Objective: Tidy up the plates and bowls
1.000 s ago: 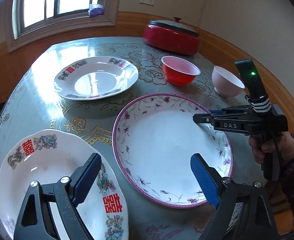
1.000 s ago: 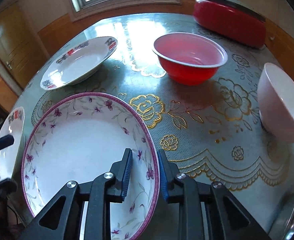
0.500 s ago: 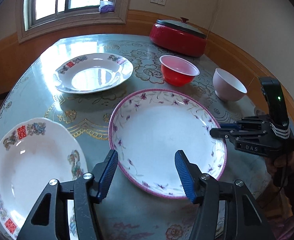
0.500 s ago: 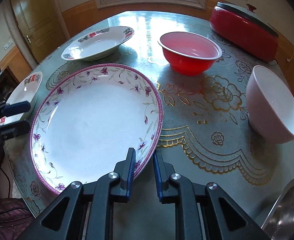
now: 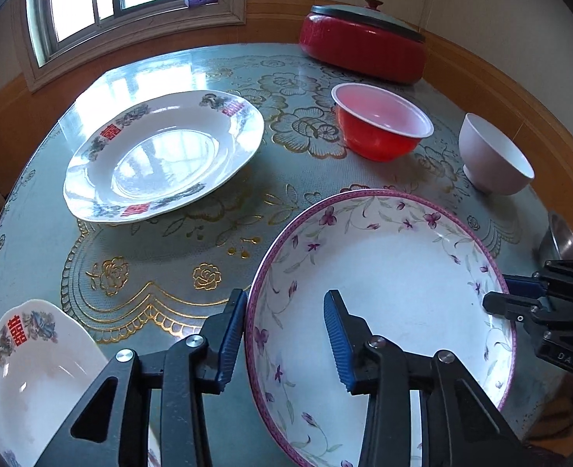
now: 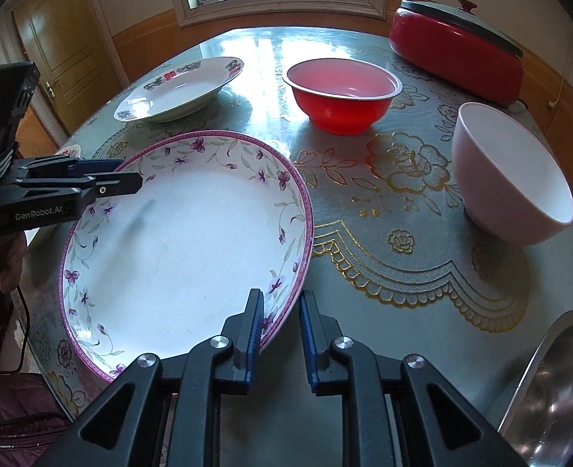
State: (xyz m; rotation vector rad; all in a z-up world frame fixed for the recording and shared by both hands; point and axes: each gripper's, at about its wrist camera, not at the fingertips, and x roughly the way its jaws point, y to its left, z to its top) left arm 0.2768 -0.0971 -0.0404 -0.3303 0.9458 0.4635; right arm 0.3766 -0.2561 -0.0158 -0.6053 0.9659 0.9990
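A large plate with a purple flowered rim point(image 5: 387, 280) point(image 6: 185, 249) is held at both sides above the round table. My left gripper point(image 5: 284, 330) straddles its near-left rim, jaws partly open and not pressing. My right gripper point(image 6: 280, 323) has its jaws on either side of the plate's right rim, closed on it. A white plate with red characters point(image 5: 162, 155) point(image 6: 177, 89) sits at the far left. Another such plate point(image 5: 37, 373) lies near left. A red bowl point(image 5: 379, 124) point(image 6: 342, 93) and a white bowl point(image 5: 492, 155) point(image 6: 508, 175) stand on the right.
A red lidded pot point(image 5: 364, 46) point(image 6: 457, 50) stands at the table's far edge. A steel bowl point(image 6: 554, 393) point(image 5: 560, 235) sits at the near right edge. The green gold-patterned tablecloth point(image 6: 403, 241) covers the table. A window and door are beyond.
My left gripper has moved right from over the near-left plate to the flowered plate's rim and narrowed. The flowered plate has tilted up in my right gripper.
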